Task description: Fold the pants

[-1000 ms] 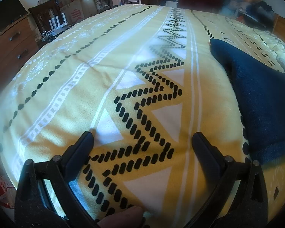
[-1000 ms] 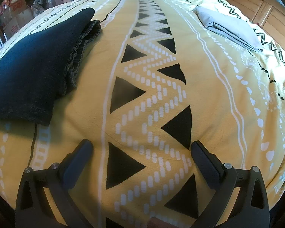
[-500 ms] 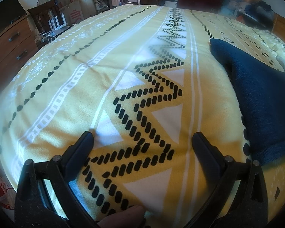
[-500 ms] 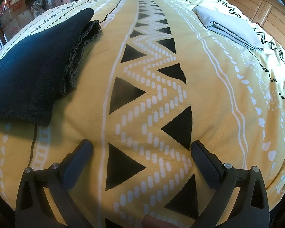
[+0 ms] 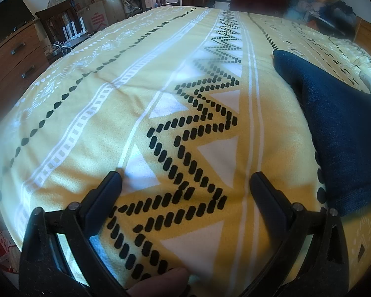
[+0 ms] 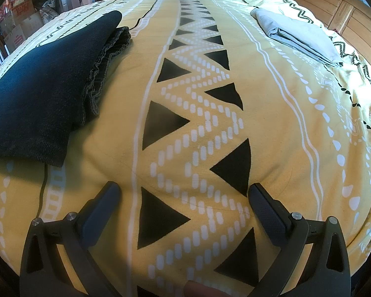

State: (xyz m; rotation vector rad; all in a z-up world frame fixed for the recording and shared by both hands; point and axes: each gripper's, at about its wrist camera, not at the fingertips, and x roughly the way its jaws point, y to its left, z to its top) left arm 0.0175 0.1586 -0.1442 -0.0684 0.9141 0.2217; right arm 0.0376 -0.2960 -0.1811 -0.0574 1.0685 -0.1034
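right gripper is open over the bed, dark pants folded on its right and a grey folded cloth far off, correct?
One slip: in the right wrist view the dark pants lie to the left of the right gripper, not the right. The rest holds: it is open over the bed, grey cloth far off.

we see our left gripper (image 5: pixel 185 180) over the bed, its two black fingers (image 5: pixel 106 193) spread wide with nothing between them. under it lies the yellow bedspread (image 5: pixel 141 79) with white stripes and dotted black zigzags. folded dark blue pants (image 5: pixel 343 133) rest on the bedspread to the right, just beside the right finger but apart from it. a wooden dresser (image 5: pixel 10 59) and cardboard boxes (image 5: pixel 99 12) stand beyond the bed's left edge
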